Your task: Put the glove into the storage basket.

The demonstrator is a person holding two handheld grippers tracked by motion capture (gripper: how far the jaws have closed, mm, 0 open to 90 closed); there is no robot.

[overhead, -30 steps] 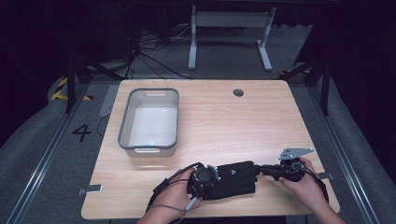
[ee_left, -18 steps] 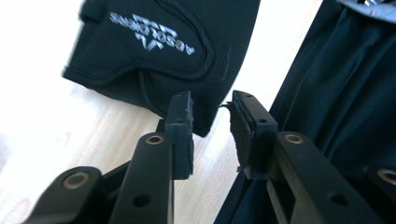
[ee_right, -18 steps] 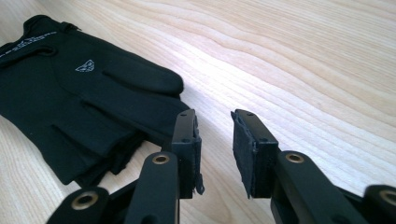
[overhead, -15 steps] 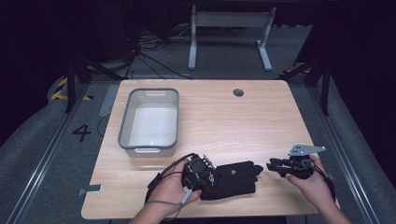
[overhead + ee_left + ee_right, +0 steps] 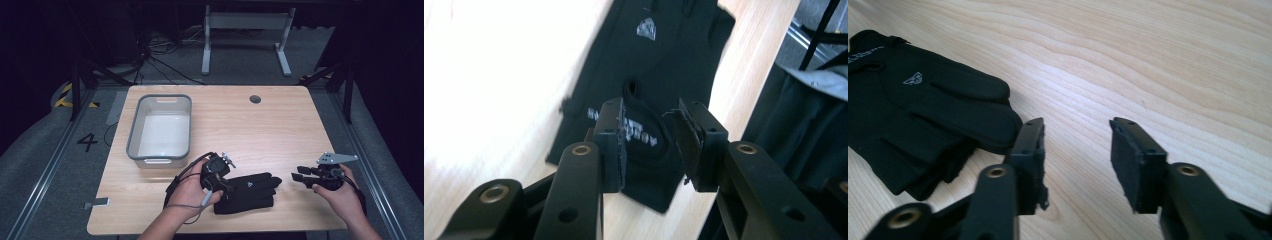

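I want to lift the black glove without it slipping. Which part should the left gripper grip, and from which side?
Probably the cuff end of the black glove, approached from above. The glove lies flat and the left gripper already hangs open over the cuff, so the pads can pinch the fabric there.

Black fabric glove (image 5: 247, 192) flat on light wooden table (image 5: 280, 130), near front edge, fingers toward right. Left gripper (image 5: 216, 172) above glove's cuff end, at its left. Right gripper (image 5: 306, 174) well right of glove's fingertips, apart from them. Grey plastic tub (image 5: 160, 129) on table's left half, behind left gripper. Round cable hole (image 5: 255, 99) near table's far edge.
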